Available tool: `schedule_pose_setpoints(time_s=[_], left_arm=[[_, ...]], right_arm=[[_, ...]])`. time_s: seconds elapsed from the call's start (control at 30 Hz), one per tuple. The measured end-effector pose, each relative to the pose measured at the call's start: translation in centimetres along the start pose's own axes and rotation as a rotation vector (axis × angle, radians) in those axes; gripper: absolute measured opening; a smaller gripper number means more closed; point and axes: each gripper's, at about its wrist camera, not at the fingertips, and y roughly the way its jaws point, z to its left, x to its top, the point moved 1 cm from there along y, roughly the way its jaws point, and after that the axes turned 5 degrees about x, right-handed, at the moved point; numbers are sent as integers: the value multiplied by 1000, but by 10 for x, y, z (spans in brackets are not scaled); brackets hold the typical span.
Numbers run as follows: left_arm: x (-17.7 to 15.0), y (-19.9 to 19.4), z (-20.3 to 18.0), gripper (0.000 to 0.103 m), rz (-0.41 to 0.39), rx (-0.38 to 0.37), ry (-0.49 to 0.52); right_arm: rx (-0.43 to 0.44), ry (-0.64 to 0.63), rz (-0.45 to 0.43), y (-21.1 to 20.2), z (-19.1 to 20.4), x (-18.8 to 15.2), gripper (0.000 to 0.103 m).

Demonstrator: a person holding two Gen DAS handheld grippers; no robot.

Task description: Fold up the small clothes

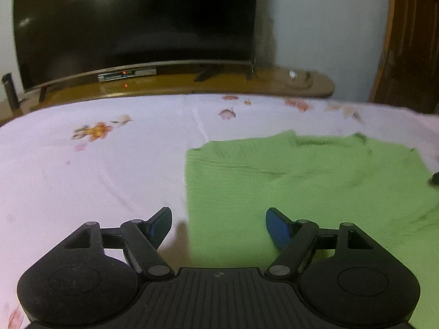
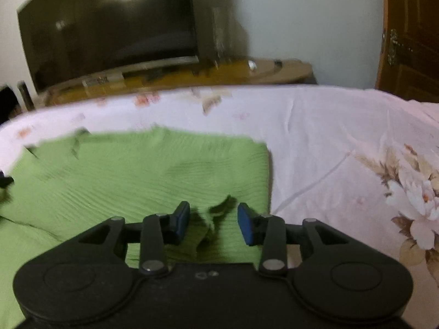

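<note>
A green ribbed garment (image 1: pixel 301 186) lies flat on the white floral bedsheet (image 1: pixel 96 170). My left gripper (image 1: pixel 218 223) is open above the garment's left edge, one finger over the sheet, one over the cloth. My right gripper (image 2: pixel 213 220) is open over the garment (image 2: pixel 137 172) near its right edge. A raised fold of green cloth (image 2: pixel 216 213) stands between its fingers, not clamped. A dark bit of the other gripper shows at the left edge of the right wrist view (image 2: pixel 5 182).
The bedsheet (image 2: pixel 343 150) stretches to the right with a flower print. Beyond the bed's far edge stands a wooden TV stand (image 1: pixel 192 82) with a large dark TV (image 1: pixel 131 22). A brown wooden door (image 2: pixel 411 41) is at the right.
</note>
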Motion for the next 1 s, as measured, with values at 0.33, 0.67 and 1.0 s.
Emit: schedule_pose_setpoints(time_s=[0.33, 0.67, 1.0], left_arm=[[-132, -119, 52, 34, 259, -258, -293], [-237, -184, 81, 34, 372, -537, -559], [-270, -182, 77, 11, 349, -683, -614]], right_arm=[[222, 330, 166, -122, -46, -89, 59], [277, 601, 218, -224, -29, -193, 46], [382, 810, 193, -243, -11, -245, 27]])
